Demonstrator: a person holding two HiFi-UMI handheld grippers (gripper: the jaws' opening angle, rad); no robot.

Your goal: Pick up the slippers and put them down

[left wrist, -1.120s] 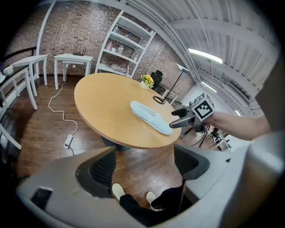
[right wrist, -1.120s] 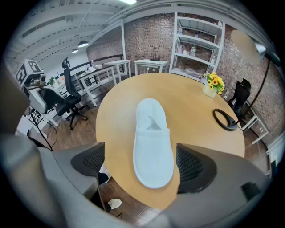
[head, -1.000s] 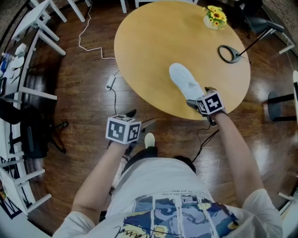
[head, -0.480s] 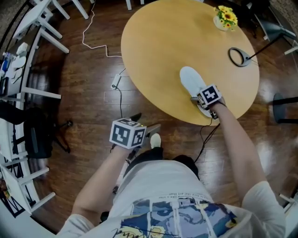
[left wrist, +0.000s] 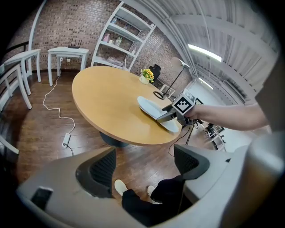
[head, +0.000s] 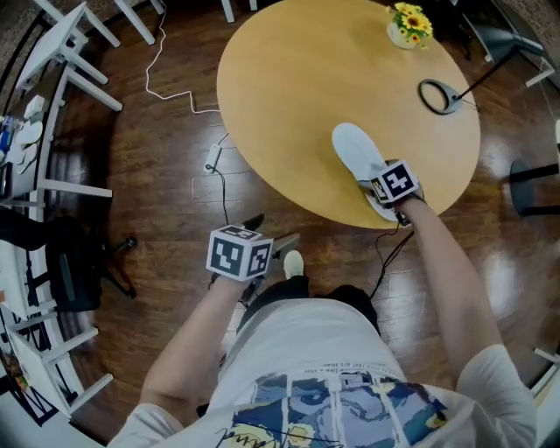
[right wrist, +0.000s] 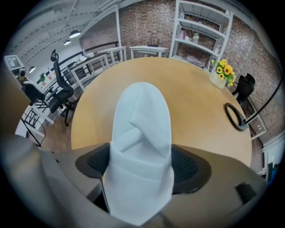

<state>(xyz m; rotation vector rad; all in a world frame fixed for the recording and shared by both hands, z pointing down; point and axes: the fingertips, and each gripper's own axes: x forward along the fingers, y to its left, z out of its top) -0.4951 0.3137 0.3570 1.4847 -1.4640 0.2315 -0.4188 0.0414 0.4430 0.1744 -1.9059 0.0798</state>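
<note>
Our R gripper [head: 374, 194] is clamped on the heel end of the white slipper [right wrist: 141, 129], one pad on each side, fabric bunched up btw them. Slipper's at the table's [head: 289, 79] near edge, right of its middle, heel about at the rim & toe pointing in toward the centre; we can't tell if the sole rests on the wood or hangs just above it. Our L gripper [left wrist: 143, 165] is off the table, held over the floor [head: 157, 175] near that same near edge, jaws wide apart, only our legs [left wrist: 151, 205] & a pale shoe [head: 293, 262] showing through the gap; it's well apart from the slipper. At the table's far right edge stands a pot of yellow flowers [head: 406, 21], & near the right edge lies a black ring [head: 435, 96] on a thin stem, both well apart from the slipper. A white cable [left wrist: 67, 139] trails over the floor off the table's left edge. White shelves [right wrist: 202, 33] stand vs the brick wall [right wrist: 149, 20] beyond the far edge, seen in the R gripper view
</note>
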